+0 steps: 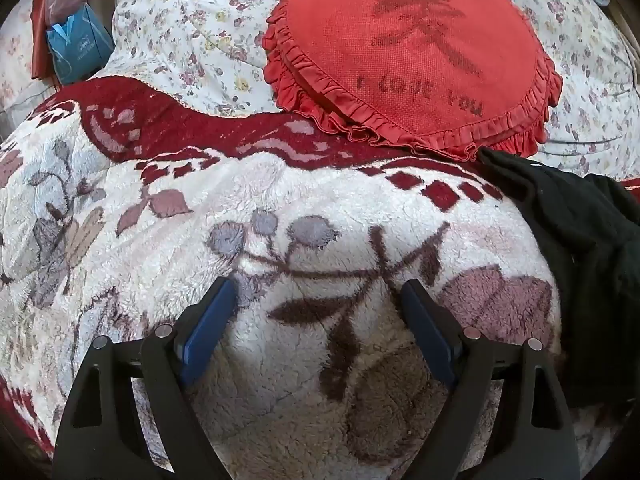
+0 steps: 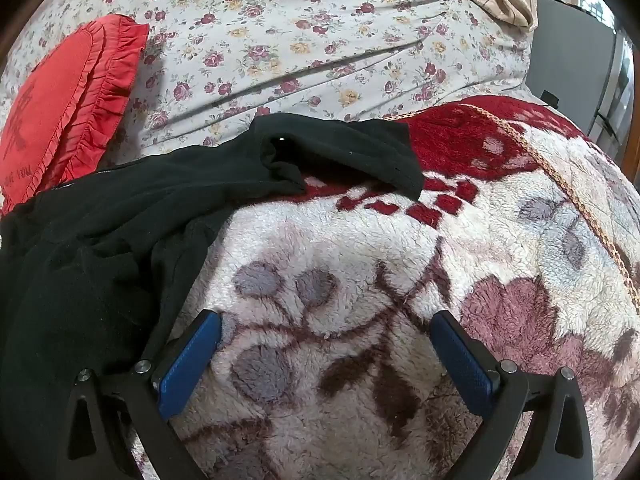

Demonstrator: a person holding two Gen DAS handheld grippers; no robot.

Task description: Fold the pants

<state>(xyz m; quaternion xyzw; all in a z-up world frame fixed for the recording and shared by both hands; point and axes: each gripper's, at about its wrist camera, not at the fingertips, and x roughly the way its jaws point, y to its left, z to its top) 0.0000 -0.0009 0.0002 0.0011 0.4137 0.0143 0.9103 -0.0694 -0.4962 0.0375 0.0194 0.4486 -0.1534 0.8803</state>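
The black pants (image 2: 120, 216) lie crumpled on a fluffy white and red floral blanket (image 2: 360, 280). In the right wrist view they fill the left side, with one leg end (image 2: 360, 148) reaching toward the middle. In the left wrist view the pants (image 1: 580, 220) lie at the right edge. My left gripper (image 1: 318, 292) is open and empty over the bare blanket (image 1: 240, 200), left of the pants. My right gripper (image 2: 326, 322) is open and empty over the blanket, its left finger (image 2: 192, 356) right beside the pants' edge.
A red frilled heart cushion (image 1: 412, 56) lies behind the pants, also in the right wrist view (image 2: 68, 92). A floral quilt (image 2: 320, 40) covers the back. A blue bag (image 1: 76, 48) stands at far left. A grey cabinet (image 2: 572, 64) stands at far right.
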